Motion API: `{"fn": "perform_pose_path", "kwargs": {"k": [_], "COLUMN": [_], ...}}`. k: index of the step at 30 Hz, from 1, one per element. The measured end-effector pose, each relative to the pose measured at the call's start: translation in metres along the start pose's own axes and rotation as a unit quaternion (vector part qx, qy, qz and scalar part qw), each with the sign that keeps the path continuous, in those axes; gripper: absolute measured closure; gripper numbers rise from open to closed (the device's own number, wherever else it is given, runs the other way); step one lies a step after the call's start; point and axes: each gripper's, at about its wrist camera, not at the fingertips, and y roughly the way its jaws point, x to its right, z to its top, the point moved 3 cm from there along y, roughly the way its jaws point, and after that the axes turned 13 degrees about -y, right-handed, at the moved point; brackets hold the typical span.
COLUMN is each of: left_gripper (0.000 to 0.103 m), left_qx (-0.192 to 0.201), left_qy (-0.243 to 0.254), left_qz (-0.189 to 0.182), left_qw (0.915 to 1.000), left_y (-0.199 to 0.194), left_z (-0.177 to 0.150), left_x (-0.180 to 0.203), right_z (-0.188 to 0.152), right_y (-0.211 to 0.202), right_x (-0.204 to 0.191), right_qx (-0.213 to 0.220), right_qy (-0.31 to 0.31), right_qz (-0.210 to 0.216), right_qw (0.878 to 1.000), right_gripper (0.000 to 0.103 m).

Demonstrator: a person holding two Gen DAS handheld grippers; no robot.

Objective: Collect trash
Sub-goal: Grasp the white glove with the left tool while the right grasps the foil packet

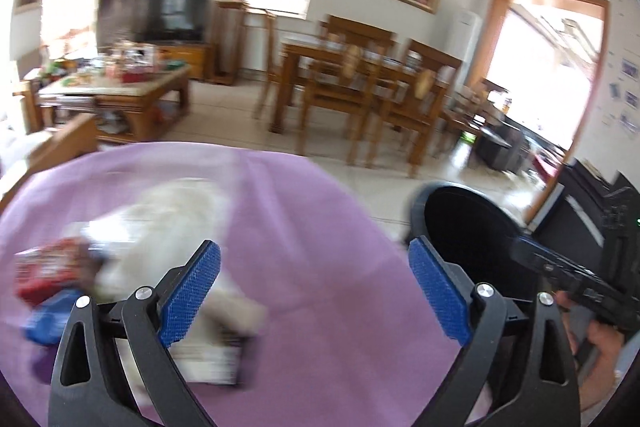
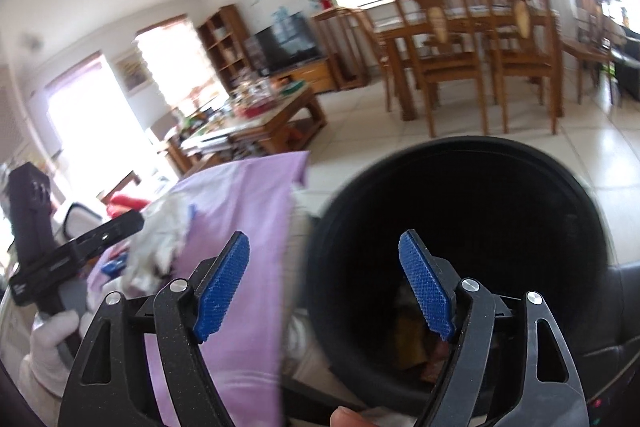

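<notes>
Evidently, crumpled white paper scraps (image 1: 168,227) and a red packet (image 1: 48,269) are left on the lilac tablecloth (image 1: 320,227) beside the round black plastic bin (image 2: 460,211), so another pick is judged due, both the left gripper (image 1: 316,291) and right gripper (image 2: 324,287) being spread empty.

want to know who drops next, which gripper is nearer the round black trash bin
Right. The right gripper hangs at the round black trash bin, one finger over its mouth. The left gripper hovers above the purple cloth, the bin to its right.
</notes>
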Motion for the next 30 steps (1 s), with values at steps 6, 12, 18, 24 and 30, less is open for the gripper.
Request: {"fn": "perform_pose_path", "kwargs": {"k": [6,12,18,24,30], "left_gripper": [0.009,0.01,0.042,0.089,0.092], "left_qx": [0.006,-0.01,-0.044,-0.056,-0.013], "left_qy": [-0.019,0.002,0.022,0.024,0.034], "left_qz": [0.051,0.078,0.074,0.059,0.042], "left_qw": [0.9985,0.9969,0.996,0.9964,0.9985], "left_y": [-0.004,0.011,0.029,0.033,0.009], "left_z": [0.014,0.012,0.002,-0.01,-0.006], "left_x": [-0.055,-0.068,-0.064,-0.064,-0.056], "right_z": [0.011,0.015,0.011,0.004,-0.002], "right_y": [0.038,0.062,0.073,0.083,0.087], "right_x": [-0.075,-0.119,-0.128,-0.124,-0.119], "right_qx": [-0.014,-0.017,-0.019,-0.025,-0.028], "right_qy": [-0.033,-0.038,-0.029,-0.023,-0.017], "right_qz": [0.046,0.076,0.088,0.09,0.091], "right_qw": [0.998,0.996,0.996,0.995,0.995], "right_gripper": [0.026,0.026,0.026,0.026,0.026]}}
